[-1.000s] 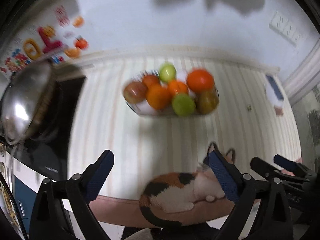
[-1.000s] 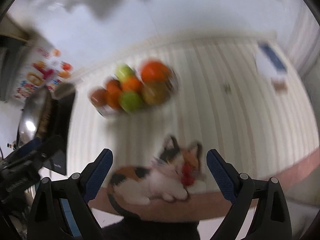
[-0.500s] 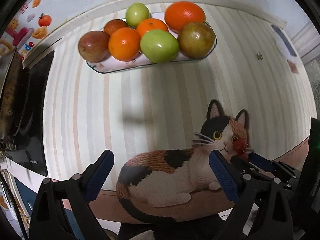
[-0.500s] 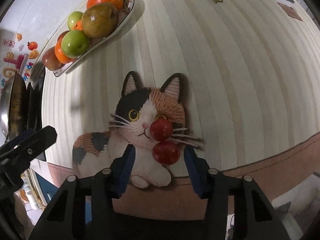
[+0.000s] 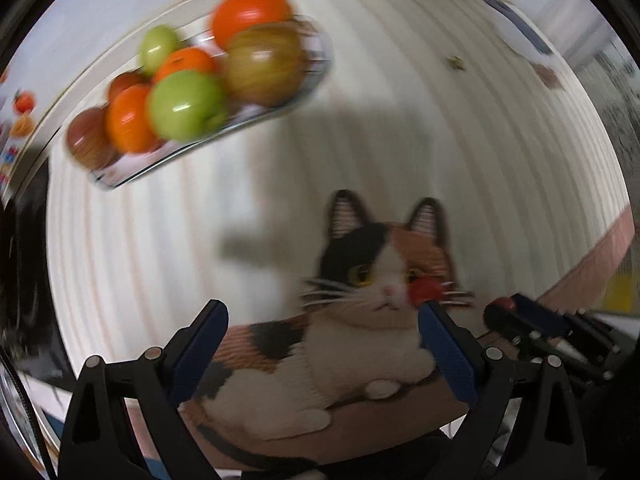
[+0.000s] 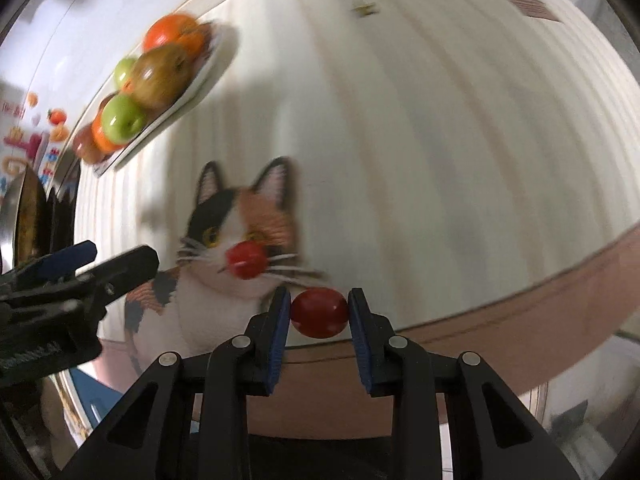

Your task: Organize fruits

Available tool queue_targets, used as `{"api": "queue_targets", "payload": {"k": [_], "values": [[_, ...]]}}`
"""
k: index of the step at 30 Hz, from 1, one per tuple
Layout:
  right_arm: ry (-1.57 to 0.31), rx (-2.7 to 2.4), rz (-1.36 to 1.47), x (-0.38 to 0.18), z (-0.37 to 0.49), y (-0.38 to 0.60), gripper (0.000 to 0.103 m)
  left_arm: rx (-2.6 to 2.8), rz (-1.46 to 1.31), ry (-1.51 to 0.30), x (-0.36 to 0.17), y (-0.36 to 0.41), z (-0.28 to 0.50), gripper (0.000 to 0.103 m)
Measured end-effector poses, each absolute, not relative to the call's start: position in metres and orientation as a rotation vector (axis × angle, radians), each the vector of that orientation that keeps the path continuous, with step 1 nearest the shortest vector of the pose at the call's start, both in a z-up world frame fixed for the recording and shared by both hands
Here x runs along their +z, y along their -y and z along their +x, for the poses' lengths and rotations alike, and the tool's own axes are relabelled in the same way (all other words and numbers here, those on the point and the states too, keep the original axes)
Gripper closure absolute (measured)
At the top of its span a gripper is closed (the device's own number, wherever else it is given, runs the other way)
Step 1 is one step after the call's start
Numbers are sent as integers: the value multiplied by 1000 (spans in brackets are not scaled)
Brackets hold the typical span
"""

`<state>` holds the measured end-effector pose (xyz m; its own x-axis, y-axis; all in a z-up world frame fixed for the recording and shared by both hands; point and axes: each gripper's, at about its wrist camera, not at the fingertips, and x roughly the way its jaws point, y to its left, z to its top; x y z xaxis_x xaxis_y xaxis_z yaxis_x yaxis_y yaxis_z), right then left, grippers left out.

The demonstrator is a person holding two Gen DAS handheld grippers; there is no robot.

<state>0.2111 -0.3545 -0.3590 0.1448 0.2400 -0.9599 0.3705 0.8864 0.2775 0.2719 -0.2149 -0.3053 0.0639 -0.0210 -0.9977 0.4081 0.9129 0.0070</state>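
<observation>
Two small red tomatoes are in play on a cat-shaped mat (image 6: 240, 216). My right gripper (image 6: 319, 312) is shut on one red tomato (image 6: 320, 314) at the mat's near right edge. The other red tomato (image 6: 246, 260) lies on the cat's face, also visible in the left wrist view (image 5: 424, 290). My left gripper (image 5: 320, 316) hangs open over the cat's body with nothing between its fingers. It enters the right wrist view from the left (image 6: 88, 264). A glass plate (image 5: 160, 168) piled with oranges, green apples and brownish fruit sits further back on the striped cloth.
The striped tablecloth (image 6: 440, 160) runs to a pink border (image 6: 520, 304) at the near edge. A dark stove with a metal pan (image 6: 24, 208) stands at the left. Colourful stickers (image 6: 24, 136) mark the white wall behind the plate.
Both grippers came down toward the cat mat. The right jaws went from wide open to shut on the nearer of the two red tomatoes. The left jaws stayed open.
</observation>
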Motion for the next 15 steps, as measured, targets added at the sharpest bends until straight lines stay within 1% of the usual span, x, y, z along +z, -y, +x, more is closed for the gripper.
{"api": "queue_targets", "payload": {"k": [1, 3, 5, 6, 8, 9, 11, 12, 15], "values": [[-1438, -115, 517, -358, 209, 360, 71, -360, 336, -1479, -310, 224, 270, 6], [-1432, -142, 509, -355, 206, 371, 71, -403, 362, -1491, -319, 239, 265, 11], [-1432, -159, 506, -356, 206, 377, 71, -440, 377, -1511, -329, 250, 262, 22], [-1430, -165, 508, -356, 206, 383, 71, -453, 388, -1522, -334, 255, 260, 25], [-1427, -173, 505, -356, 205, 390, 71, -471, 395, -1540, -341, 263, 257, 36], [-1424, -178, 505, -355, 205, 394, 71, -476, 398, -1545, -344, 266, 255, 38], [-1422, -181, 514, -355, 202, 397, 71, -486, 408, -1554, -350, 274, 252, 49], [-1422, -182, 519, -355, 203, 397, 71, -487, 418, -1547, -350, 277, 251, 49], [-1424, -185, 524, -358, 208, 394, 71, -500, 451, -1517, -349, 286, 247, 58]]}}
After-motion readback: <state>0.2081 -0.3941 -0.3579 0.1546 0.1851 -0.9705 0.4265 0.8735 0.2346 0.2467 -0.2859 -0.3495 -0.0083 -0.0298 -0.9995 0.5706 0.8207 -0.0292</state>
